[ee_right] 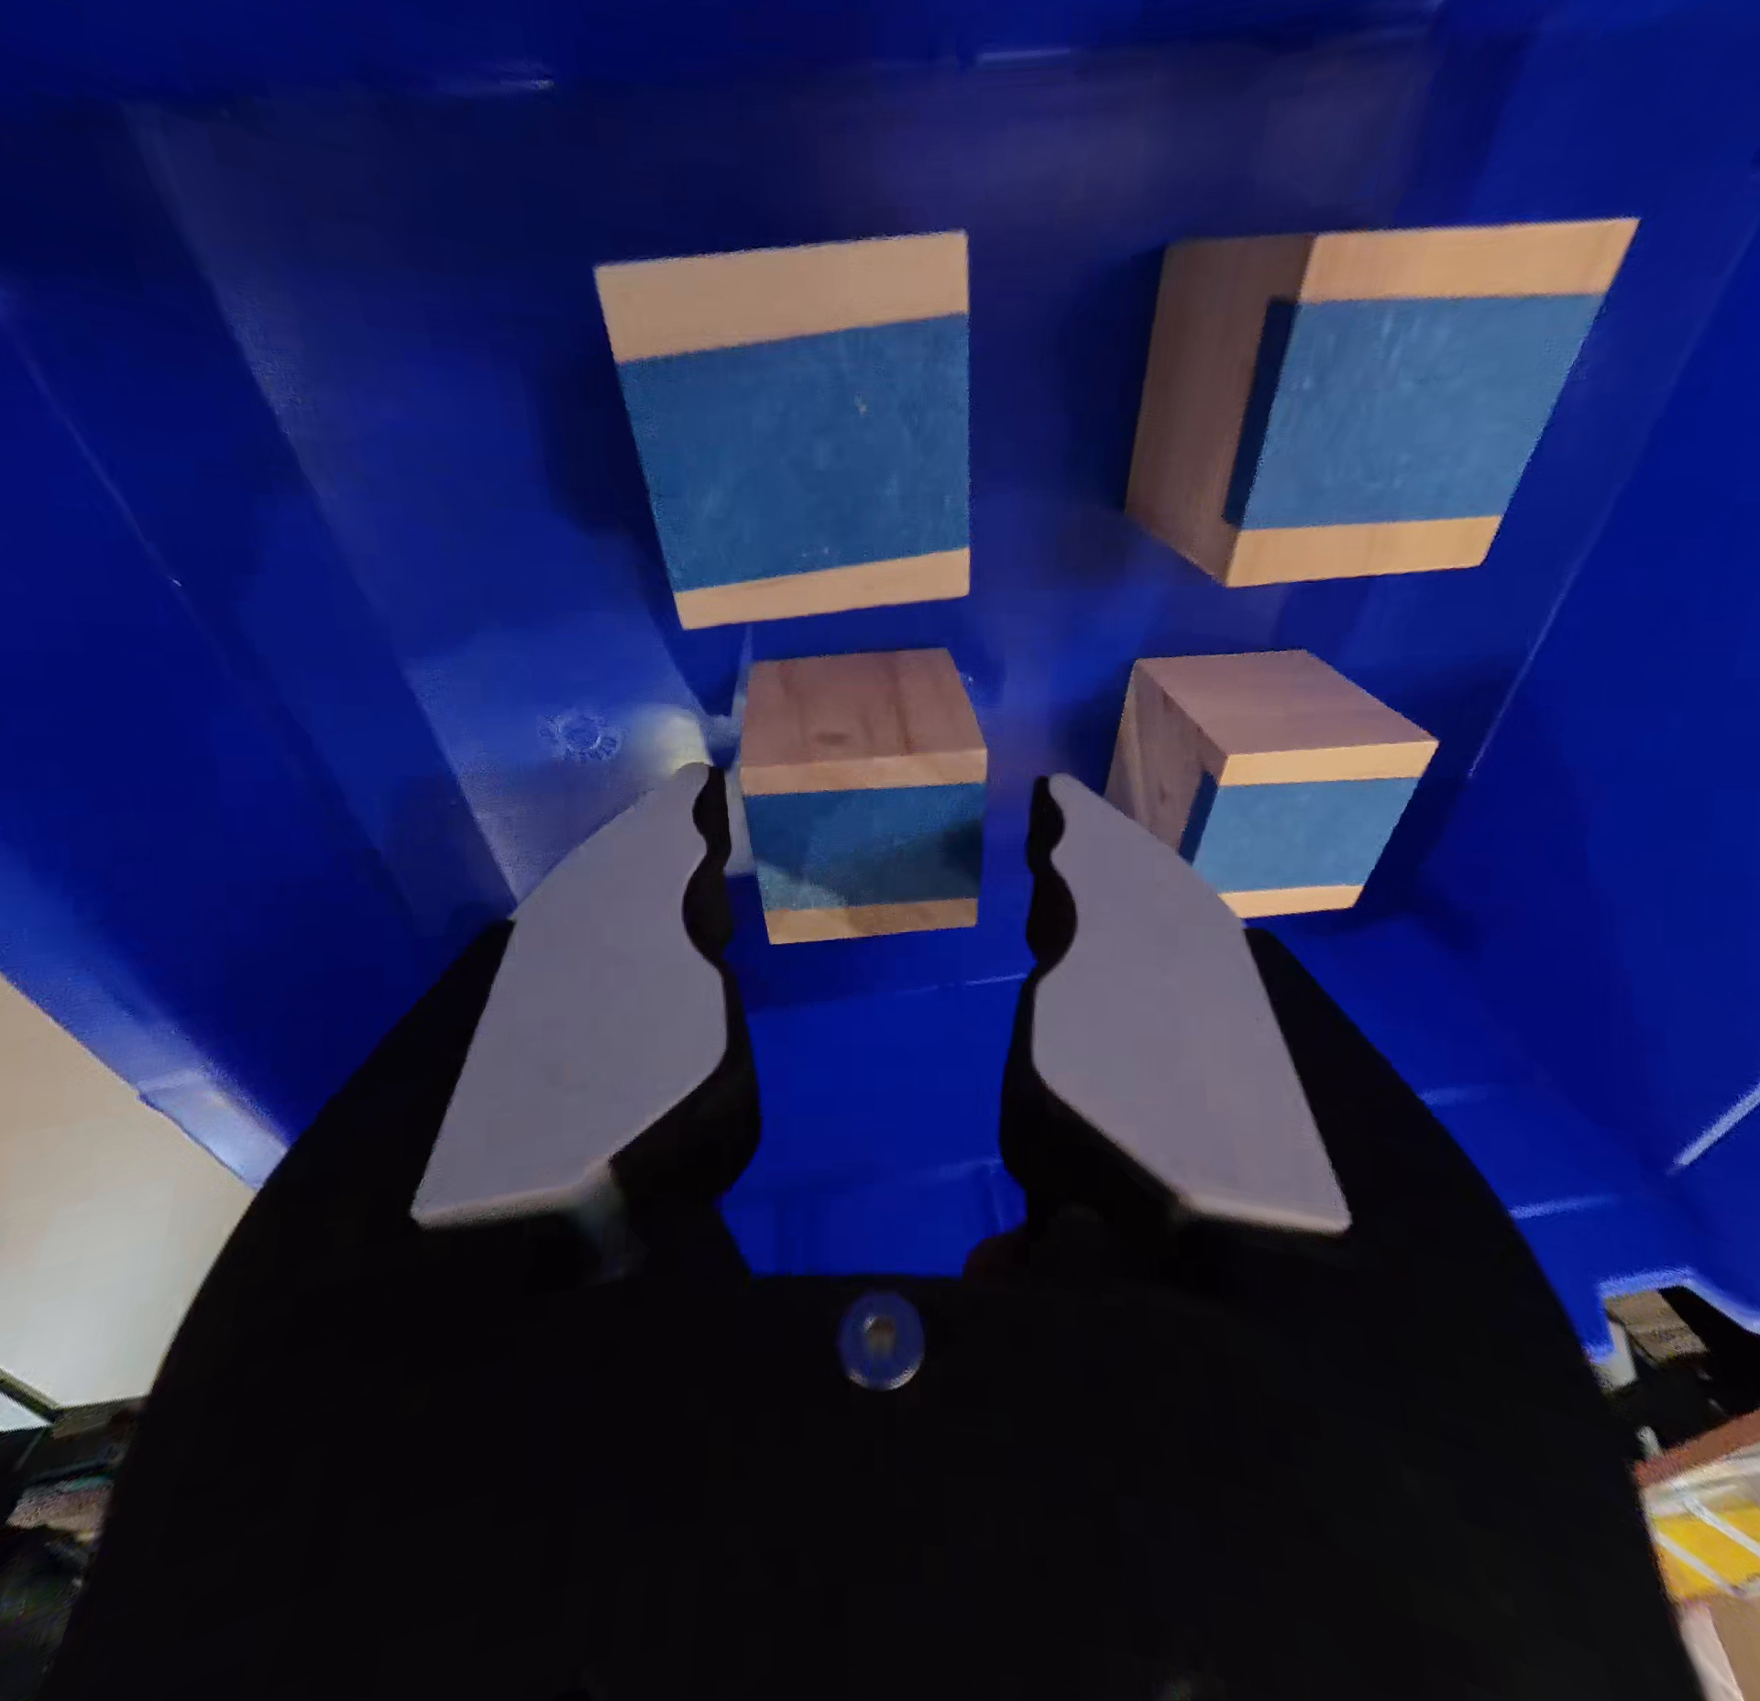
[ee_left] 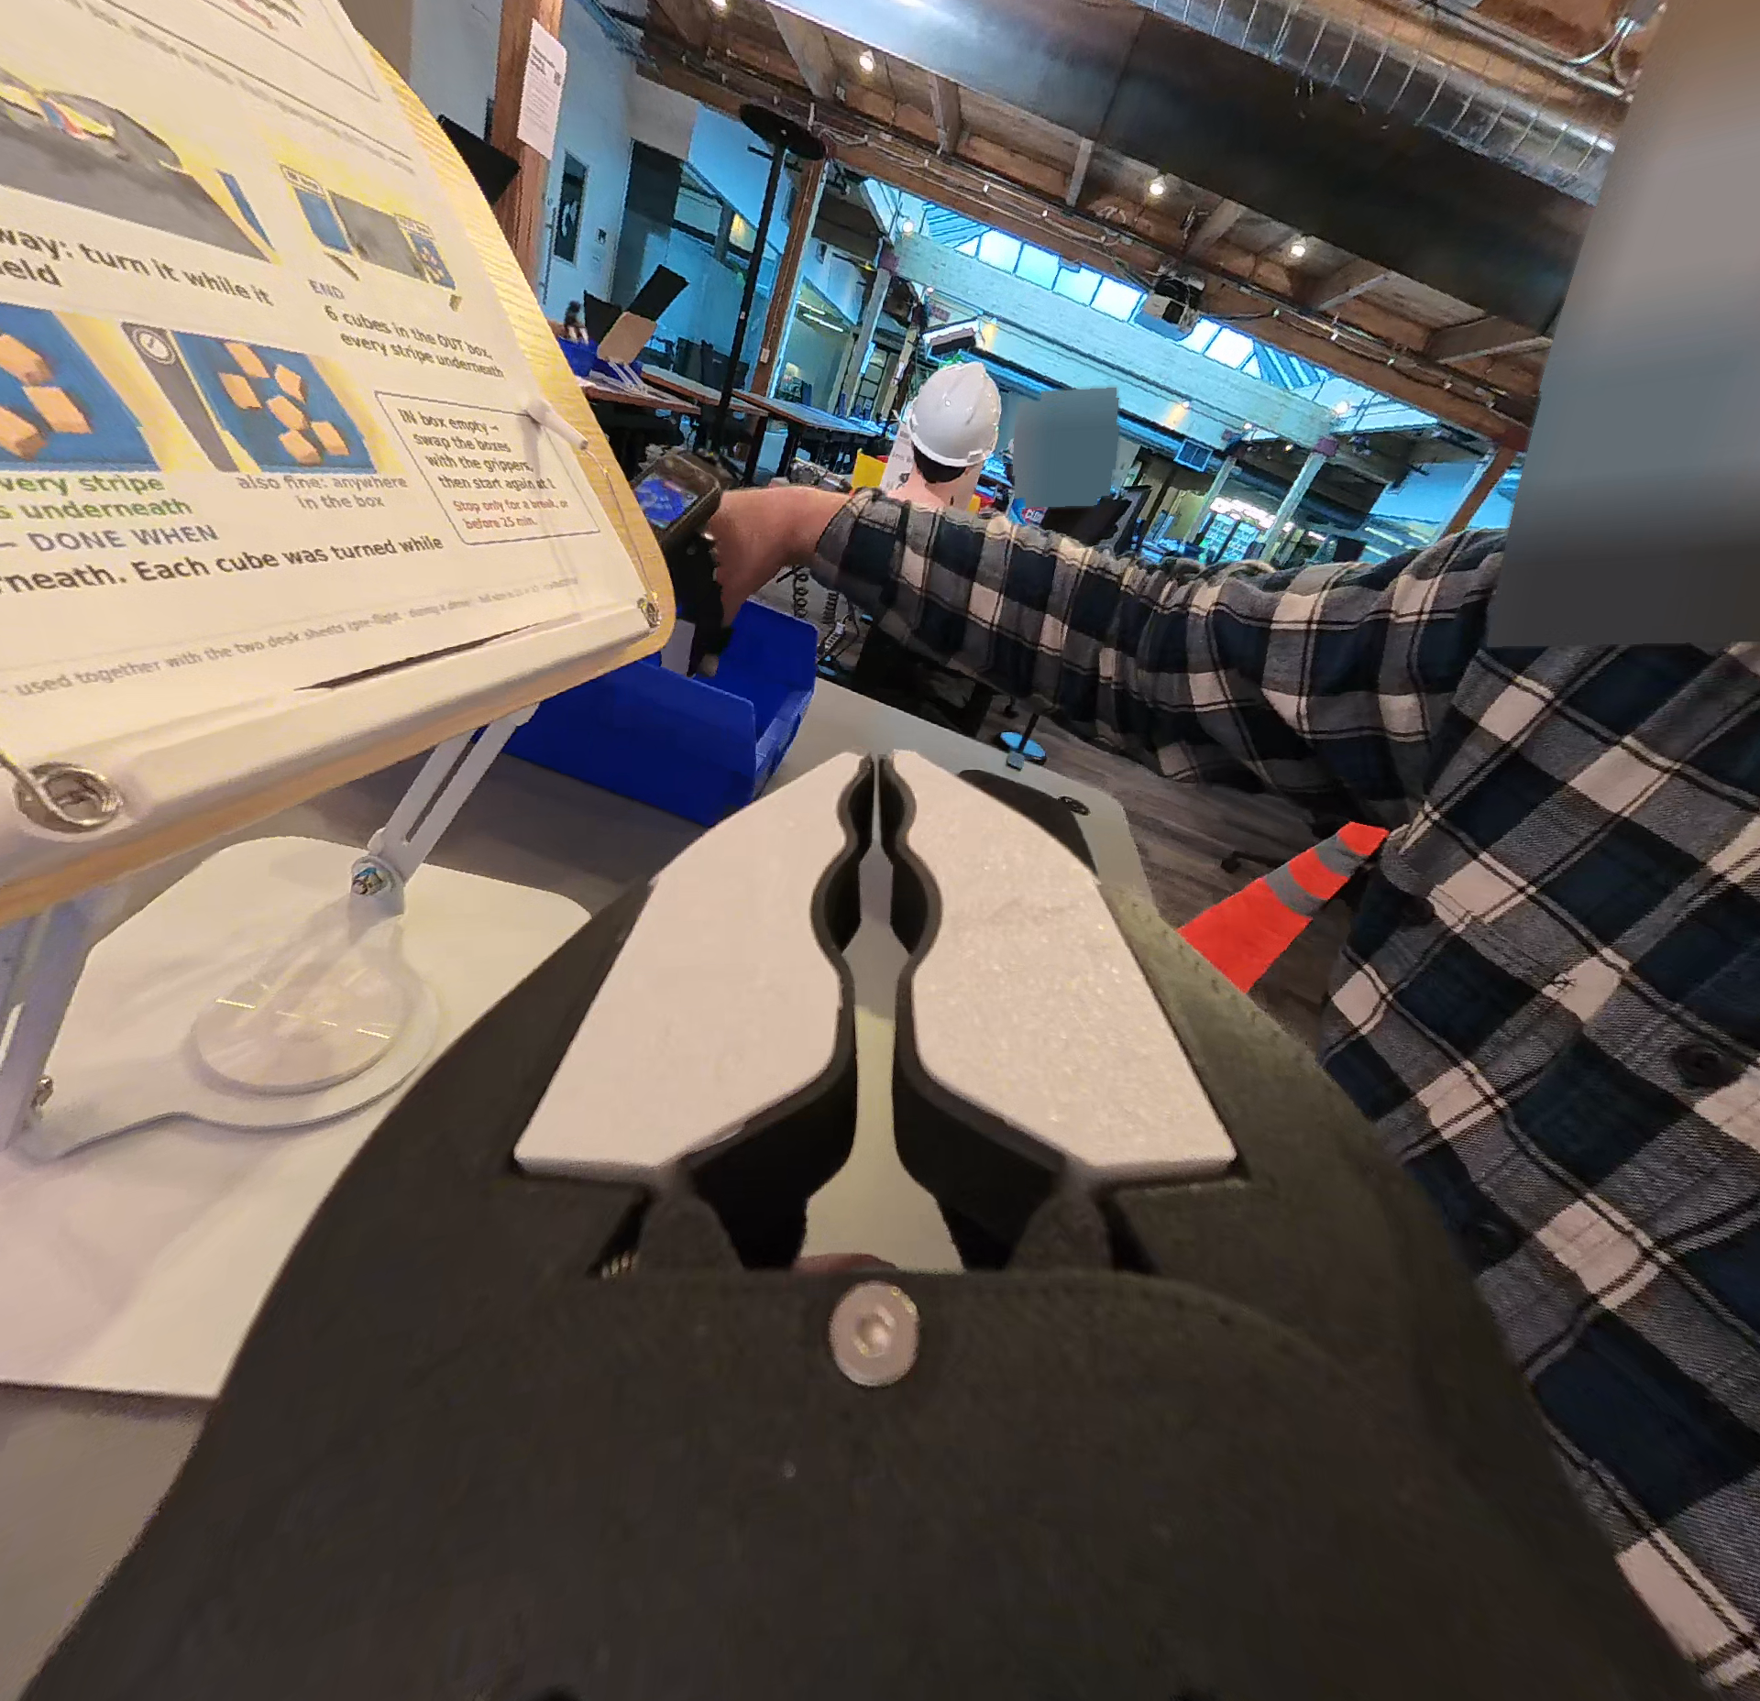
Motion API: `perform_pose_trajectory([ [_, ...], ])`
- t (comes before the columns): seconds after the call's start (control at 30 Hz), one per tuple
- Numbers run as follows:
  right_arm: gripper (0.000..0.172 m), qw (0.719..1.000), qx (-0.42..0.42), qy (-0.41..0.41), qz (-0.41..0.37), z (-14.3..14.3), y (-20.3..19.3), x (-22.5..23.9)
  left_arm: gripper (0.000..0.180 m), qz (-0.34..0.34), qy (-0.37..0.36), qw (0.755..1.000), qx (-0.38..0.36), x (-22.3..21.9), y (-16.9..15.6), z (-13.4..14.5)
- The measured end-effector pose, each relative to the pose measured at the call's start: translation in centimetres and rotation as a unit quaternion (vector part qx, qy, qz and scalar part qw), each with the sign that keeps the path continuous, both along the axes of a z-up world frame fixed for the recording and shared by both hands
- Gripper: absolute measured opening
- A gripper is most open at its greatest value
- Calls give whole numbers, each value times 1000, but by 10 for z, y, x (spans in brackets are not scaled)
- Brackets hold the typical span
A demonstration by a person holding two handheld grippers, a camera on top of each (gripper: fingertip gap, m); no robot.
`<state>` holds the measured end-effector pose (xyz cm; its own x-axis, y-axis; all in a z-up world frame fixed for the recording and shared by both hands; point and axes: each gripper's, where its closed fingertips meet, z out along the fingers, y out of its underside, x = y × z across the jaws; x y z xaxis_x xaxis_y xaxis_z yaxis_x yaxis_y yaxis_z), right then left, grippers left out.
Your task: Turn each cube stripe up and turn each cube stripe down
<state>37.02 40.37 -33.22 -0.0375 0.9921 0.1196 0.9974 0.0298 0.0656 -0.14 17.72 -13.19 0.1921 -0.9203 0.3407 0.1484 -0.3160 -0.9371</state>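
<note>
The right claw [ee_right: 876, 855] is released and points down into the blue bin [ee_right: 286, 513], where four wooden cubes with a blue stripe lie apart from each other. The nearest cube [ee_right: 862, 798] stands between its two fingertips, but a gap shows on both sides, so nothing is grasped. I judge that the step in hand is the pick of this cube. The next move calls for lowering a little and clenching on its two side faces, then lifting it for the turn. The neighbouring cube [ee_right: 1276, 789] lies just beside the right finger [ee_right: 1143, 989] and could be pushed. The left claw [ee_left: 874, 779] is clenched on nothing, above the grey worktop [ee_left: 952, 732], well apart from the bin. An instruction board [ee_left: 286, 370] on a white stand is at its left.
</note>
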Motion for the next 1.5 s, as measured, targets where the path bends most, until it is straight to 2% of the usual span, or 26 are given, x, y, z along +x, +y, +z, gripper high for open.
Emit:
perform_pose_trajectory([
  [0.13,64,999,18,39,-11,21,-1,-7,4,28,26,999,16,-15,6,3],
  [0.27,59,994,78,75,-9,66,-15,-12,13,119,84,988,51,-65,29,15],
  [0.33,60,991,109,84,3,86,-29,-17,19,189,158,966,82,-101,50,18],
  [0.47,58,980,149,131,25,123,-65,-34,30,280,329,895,106,-172,107,9],
  [0.53,57,975,165,144,37,135,-80,-42,35,274,400,869,95,-193,137,-5],
  [0.7,55,972,168,152,62,144,-114,-61,54,202,599,769,101,-232,211,-69],
  [0.87,55,972,155,160,77,143,-132,-72,61,116,679,721,77,-258,256,-116],
  [0.97,55,972,152,161,82,143,-136,-76,64,74,736,671,48,-280,272,-147],
  [1.1,55,971,150,160,93,142,-140,-82,65,44,773,633,27,-293,289,-171],
  [1.23,54,970,149,162,102,142,-140,-89,65,18,798,603,-8,-306,298,-189],
  [1.3,54,969,151,165,106,144,-139,-92,61,4,794,607,-34,-306,297,-198],
  [1.37,54,968,151,171,108,145,-140,-95,48,-12,796,603,-49,-307,294,-206],
  [1.5,53,965,157,178,110,146,-140,-98,47,6,783,619,-59,-306,294,-201],
])
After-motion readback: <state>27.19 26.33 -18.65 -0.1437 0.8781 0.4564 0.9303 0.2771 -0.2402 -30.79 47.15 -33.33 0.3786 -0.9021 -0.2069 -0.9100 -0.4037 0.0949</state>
